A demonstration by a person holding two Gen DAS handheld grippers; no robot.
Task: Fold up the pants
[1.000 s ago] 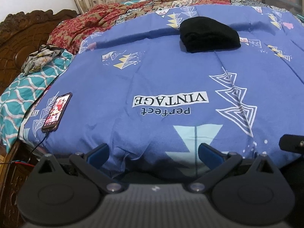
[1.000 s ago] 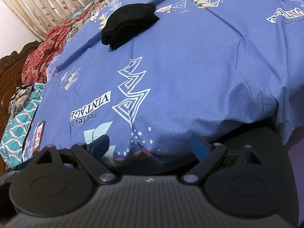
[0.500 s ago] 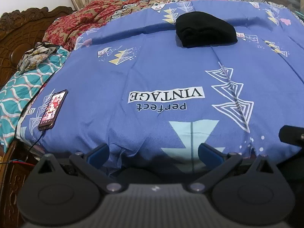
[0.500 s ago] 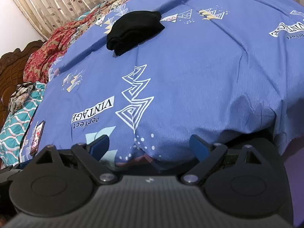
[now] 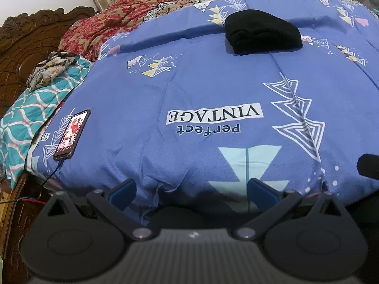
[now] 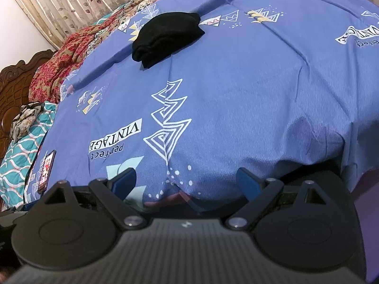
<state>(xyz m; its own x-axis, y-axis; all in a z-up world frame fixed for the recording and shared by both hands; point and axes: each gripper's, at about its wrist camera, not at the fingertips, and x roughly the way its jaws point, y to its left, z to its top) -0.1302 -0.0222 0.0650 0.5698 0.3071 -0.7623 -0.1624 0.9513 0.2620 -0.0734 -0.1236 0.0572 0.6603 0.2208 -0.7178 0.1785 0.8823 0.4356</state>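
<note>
Pants [image 5: 263,32], black, folded into a compact bundle, lying on the blue printed bedsheet [image 5: 213,90] toward the bed's far side, well apart from left tool [image 5: 191,189] and right tool [image 6: 186,181], both with fingers spread apart, empty, at the near edge; phone [image 5: 72,135] near pillow [image 5: 21,118].

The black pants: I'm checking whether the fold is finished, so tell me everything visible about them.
The black pants lie folded into a compact, thick bundle of soft dark fabric, stacked layers showing along the near edge. They rest flat on the blue printed bedsheet toward the far side of the bed. Nothing else touches them; both tools sit open at the near edge.
</note>
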